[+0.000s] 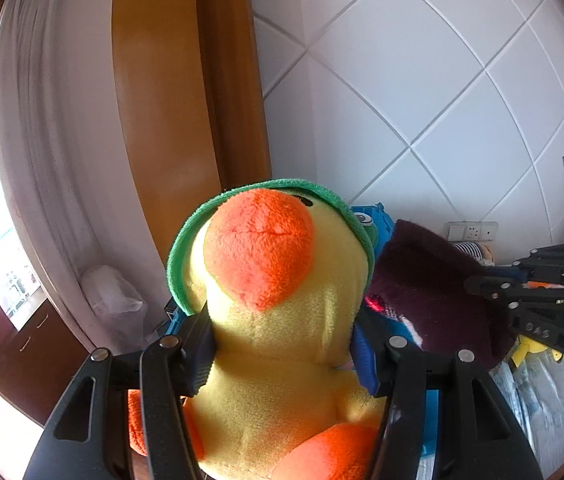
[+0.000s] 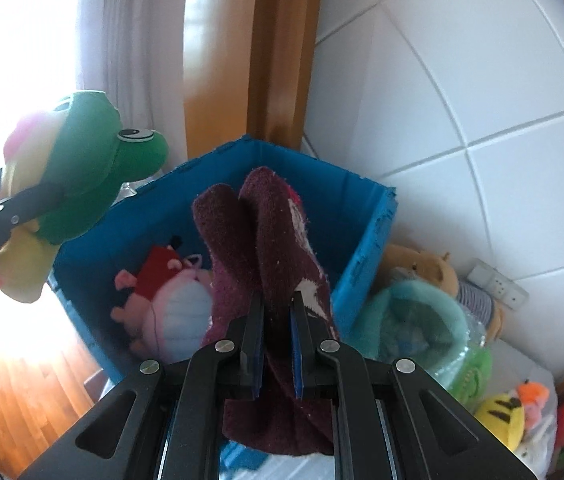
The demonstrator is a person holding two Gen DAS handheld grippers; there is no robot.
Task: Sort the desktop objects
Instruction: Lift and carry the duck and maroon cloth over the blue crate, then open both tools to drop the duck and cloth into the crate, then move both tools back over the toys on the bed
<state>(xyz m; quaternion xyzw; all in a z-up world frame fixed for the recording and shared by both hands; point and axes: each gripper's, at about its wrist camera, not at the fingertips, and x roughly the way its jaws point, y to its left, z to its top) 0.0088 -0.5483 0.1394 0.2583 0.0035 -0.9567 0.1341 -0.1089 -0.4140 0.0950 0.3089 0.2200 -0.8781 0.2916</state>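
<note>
Right wrist view: maroon sock stands upright, toe end up.

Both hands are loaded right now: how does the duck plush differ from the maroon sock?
The duck plush is bulky, yellow with an orange beak and green frog hood; the maroon sock is thin, dark and floppy. The left gripper stands wide around the duck; the right gripper is pinched nearly shut on the sock. Both are soft and held up near the blue bin.
</note>
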